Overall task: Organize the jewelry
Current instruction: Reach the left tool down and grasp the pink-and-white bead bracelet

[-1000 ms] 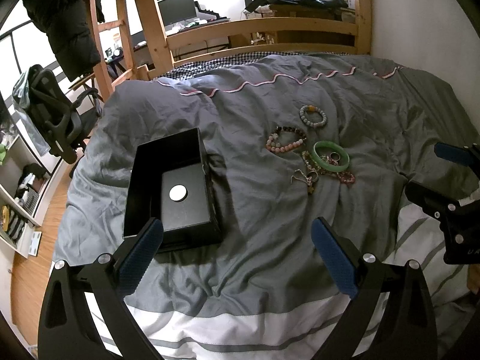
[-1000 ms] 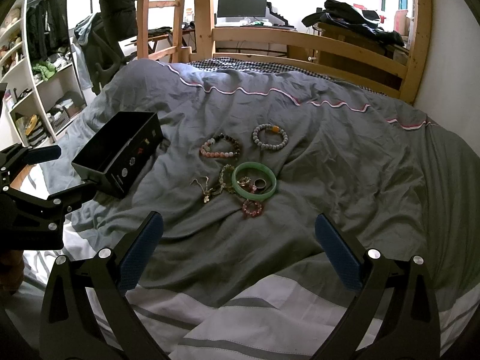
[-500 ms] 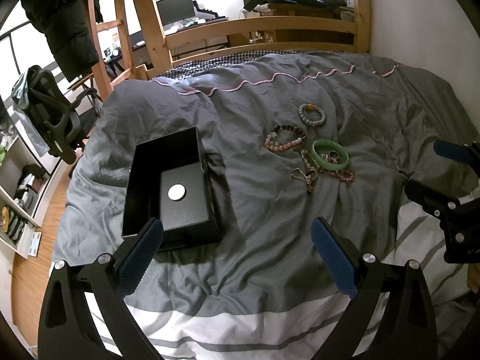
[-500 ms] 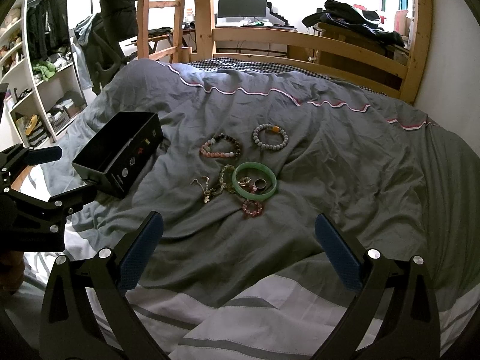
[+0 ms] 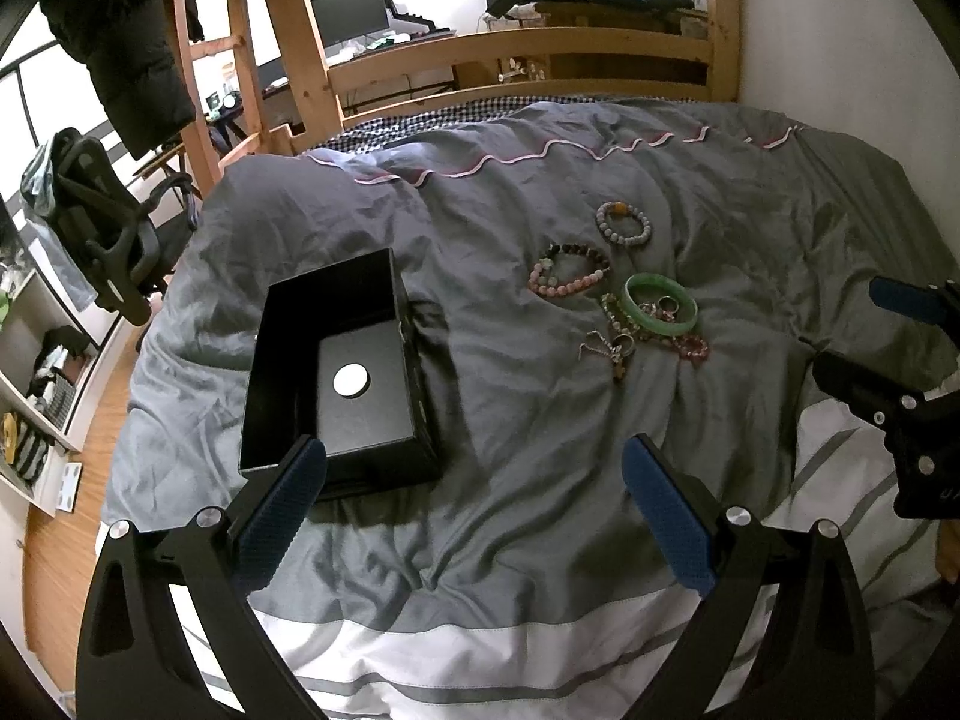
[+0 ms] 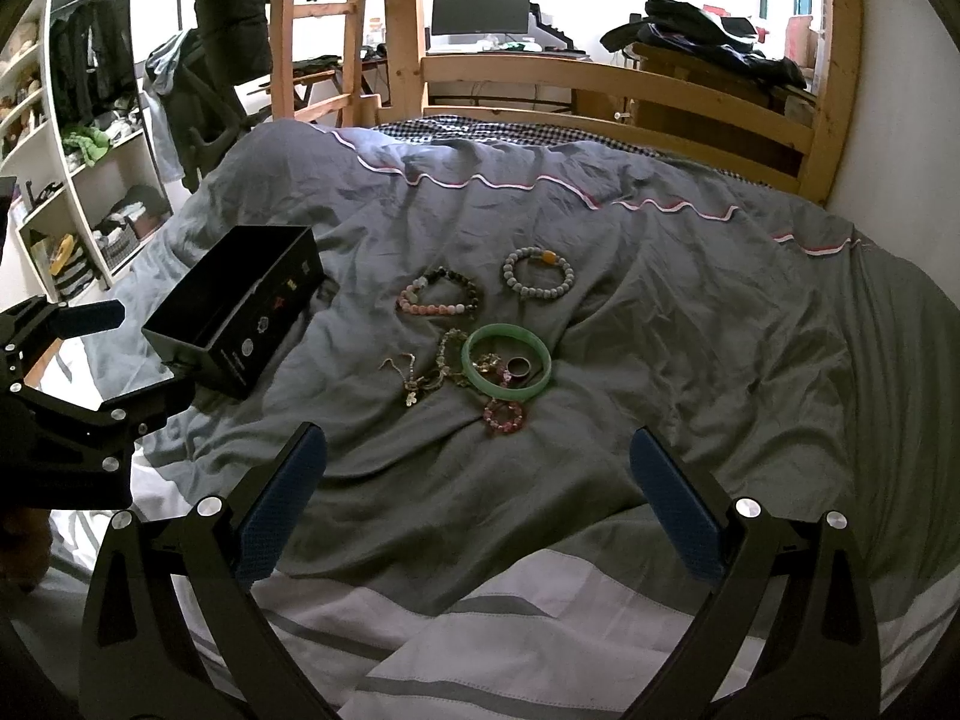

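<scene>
The left tool (image 5: 468,504) is hovering over the near edge of the bed, its jaws standing wide with nothing between them. The black box (image 5: 336,366) is lying just ahead of its left finger, open-topped, on the grey duvet (image 5: 510,420). The jewelry is sitting farther ahead and to the right of this tool, well apart from the box.

The right tool (image 6: 477,492) is also gaping wide and carrying nothing, and the jewelry is lying straight ahead of it. A green bangle (image 6: 507,363) is resting in the middle, with a ring (image 6: 519,367) lying inside it and a small pink bracelet (image 6: 504,415) just on its near side. A tangle of thin chains (image 6: 426,375) is touching the bangle's left rim. Beyond these, a pink and dark beaded bracelet (image 6: 441,294) and a grey beaded bracelet (image 6: 538,273) with one orange bead are lying side by side.

The left wrist view is looking down into the box, showing a round white disc (image 5: 351,380) on its floor. The right wrist view is showing only the box's outer wall, which is bearing small printed symbols.
</scene>
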Demonstrator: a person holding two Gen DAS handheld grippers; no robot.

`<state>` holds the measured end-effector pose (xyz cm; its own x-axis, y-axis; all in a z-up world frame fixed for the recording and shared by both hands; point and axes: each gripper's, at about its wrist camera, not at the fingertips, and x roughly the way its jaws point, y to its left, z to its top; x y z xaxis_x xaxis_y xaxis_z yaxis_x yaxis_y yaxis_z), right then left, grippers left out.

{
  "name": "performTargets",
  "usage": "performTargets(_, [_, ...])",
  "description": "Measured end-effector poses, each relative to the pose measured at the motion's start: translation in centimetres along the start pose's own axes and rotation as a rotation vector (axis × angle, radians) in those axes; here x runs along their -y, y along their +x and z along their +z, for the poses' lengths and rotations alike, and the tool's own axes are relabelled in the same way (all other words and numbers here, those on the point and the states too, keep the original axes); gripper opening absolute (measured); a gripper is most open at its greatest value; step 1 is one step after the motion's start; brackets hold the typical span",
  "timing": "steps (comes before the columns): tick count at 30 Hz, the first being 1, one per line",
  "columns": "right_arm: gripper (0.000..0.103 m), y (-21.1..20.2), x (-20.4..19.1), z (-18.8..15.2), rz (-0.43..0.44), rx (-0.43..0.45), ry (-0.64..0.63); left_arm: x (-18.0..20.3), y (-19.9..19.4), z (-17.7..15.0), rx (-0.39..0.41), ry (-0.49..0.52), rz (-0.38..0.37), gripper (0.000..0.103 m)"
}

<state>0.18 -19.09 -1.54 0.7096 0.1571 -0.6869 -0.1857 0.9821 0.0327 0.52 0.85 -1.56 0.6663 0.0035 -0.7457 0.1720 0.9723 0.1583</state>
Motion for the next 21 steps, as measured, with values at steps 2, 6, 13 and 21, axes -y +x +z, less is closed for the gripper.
performTargets(2, [0.1,0.0,0.1,0.1,0.001,0.003,0.0,0.0,0.0,0.1,0.001,0.001,0.002,0.097])
performTargets(6, [0.1,0.5,0.4,0.2,0.006,0.0,0.0,-0.1,0.0,0.0,0.009,0.006,0.006,0.097])
performTargets(13, [0.1,2.3,1.3,0.7,-0.001,-0.016,0.034,0.0,1.0,0.3,0.007,0.003,-0.014,0.097])
performTargets(21, [0.1,7.0,2.1,2.0,0.006,-0.066,0.057,1.4,2.5,2.5,0.035,0.012,-0.098,0.095])
